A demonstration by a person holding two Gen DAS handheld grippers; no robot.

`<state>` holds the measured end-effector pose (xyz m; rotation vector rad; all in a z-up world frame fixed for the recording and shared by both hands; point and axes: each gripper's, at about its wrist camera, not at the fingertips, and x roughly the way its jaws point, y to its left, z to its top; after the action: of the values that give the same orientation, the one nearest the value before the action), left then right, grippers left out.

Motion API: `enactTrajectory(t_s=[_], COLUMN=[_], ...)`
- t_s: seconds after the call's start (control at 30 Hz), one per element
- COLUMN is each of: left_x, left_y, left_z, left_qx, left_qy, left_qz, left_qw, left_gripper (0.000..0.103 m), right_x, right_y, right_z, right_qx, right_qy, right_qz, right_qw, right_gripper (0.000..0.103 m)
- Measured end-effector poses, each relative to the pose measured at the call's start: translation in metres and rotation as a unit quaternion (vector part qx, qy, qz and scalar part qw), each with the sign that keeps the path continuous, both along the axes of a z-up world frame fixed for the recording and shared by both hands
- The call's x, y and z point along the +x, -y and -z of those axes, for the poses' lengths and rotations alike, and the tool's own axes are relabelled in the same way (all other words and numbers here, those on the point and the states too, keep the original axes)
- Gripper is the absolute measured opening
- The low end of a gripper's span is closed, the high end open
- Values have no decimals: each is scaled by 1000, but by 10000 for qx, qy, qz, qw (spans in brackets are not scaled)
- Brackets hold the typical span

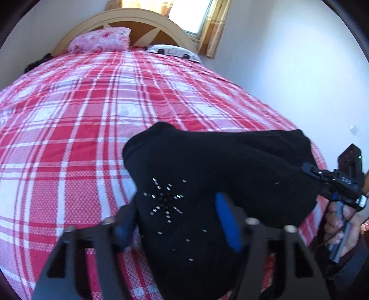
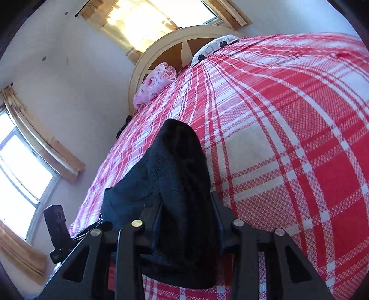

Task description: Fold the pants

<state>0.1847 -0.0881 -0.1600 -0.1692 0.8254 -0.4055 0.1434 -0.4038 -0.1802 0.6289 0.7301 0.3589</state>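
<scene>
Black pants [image 1: 207, 166] with small silver studs hang bunched over the near part of a bed with a red and white plaid cover [image 1: 92, 115]. My left gripper [image 1: 177, 219] has its blue-padded fingers [image 1: 227, 221] on either side of the studded cloth, clamped on it. In the left wrist view my right gripper [image 1: 309, 170] grips the pants at their right end, with a hand on its handle. In the right wrist view the right gripper [image 2: 186, 207] is shut on a fold of the pants [image 2: 180, 161], held above the plaid cover [image 2: 288, 138].
A pink floral pillow [image 1: 101, 39] and a white patterned pillow [image 1: 173, 52] lie at the wooden headboard [image 1: 138, 20]. A window [image 1: 191, 13] is behind it. White walls stand on both sides. A second curtained window [image 2: 20, 166] shows left in the right wrist view.
</scene>
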Motion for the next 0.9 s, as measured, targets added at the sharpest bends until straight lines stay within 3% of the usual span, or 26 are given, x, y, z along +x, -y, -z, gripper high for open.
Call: enactTrajectory(t_s=[0.1, 0.17, 0.57, 0.7, 0.9], left_x=[1, 0, -17, -17, -11], left_y=[-2, -5, -55, -93, -165], left_z=[0, -1, -34, -52, -65], left_qx=[-306, -389, -697, -567, -267], left_qy=[-89, -86, 318, 545, 759], left_qz=[145, 151, -201, -492, -1282], left_qw=[9994, 9991, 9969, 9957, 9885], left_gripper=[25, 22, 19, 19, 19], right_x=[-3, -5, -5, 24, 89], right_y=[-6, -11, -41, -79, -179], right_z=[-5, -9, -37, -53, -87], right_qx=[29, -82, 18, -2, -191], right_qy=[107, 169, 413, 494, 604], right_qz=[-112, -127, -401, -700, -1359], right_qw=[9999, 9997, 9983, 9963, 9887], right_gripper=[29, 28, 25, 25, 25])
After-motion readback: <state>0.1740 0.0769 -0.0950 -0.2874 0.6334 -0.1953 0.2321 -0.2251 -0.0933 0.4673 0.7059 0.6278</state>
